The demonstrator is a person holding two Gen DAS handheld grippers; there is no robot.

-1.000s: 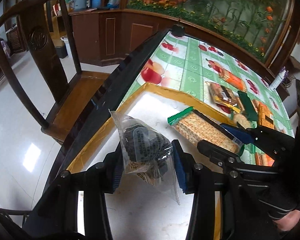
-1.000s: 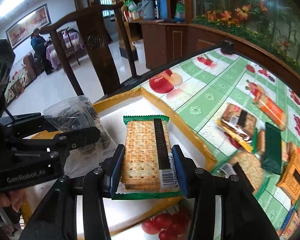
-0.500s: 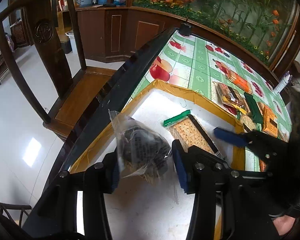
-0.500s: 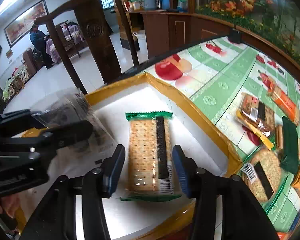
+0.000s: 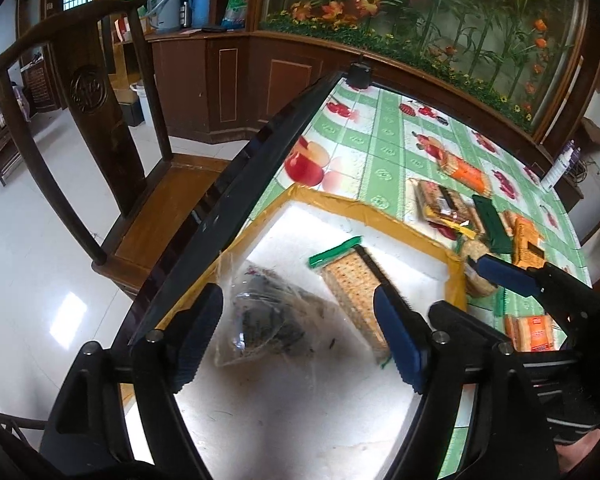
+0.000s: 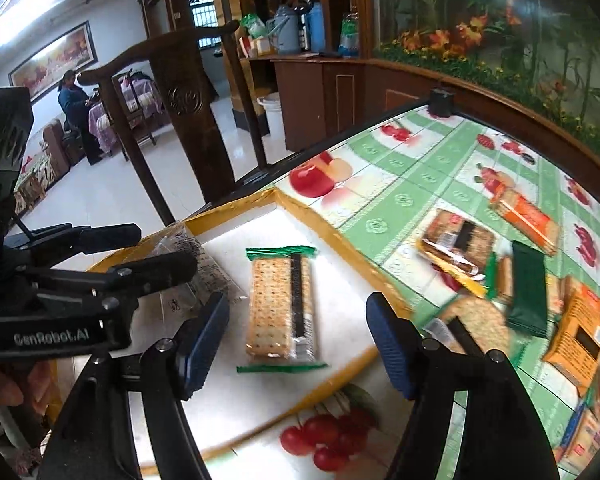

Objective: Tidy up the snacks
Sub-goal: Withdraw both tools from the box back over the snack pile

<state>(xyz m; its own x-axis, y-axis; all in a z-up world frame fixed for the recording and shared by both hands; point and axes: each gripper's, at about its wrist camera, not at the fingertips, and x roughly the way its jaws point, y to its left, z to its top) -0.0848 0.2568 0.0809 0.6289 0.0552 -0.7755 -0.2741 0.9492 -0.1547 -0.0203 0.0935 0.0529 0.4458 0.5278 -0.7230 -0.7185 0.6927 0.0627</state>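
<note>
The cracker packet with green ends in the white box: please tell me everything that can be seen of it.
The cracker packet is a long, flat rectangle of clear wrap showing pale dotted crackers, with crimped green ends and a dark strip with a barcode down one side. It lies flat on the floor of the white box, beside the clear bag. The open right claw does not touch it.

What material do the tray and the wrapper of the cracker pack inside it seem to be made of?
The tray looks like white foam or coated board, matte with a pale sheen, its rim bound in glossy yellow-brown tape; I cannot settle which. The cracker pack has a clear, shiny plastic film wrapper: the crackers show through, and the ends are crimped green.
</note>
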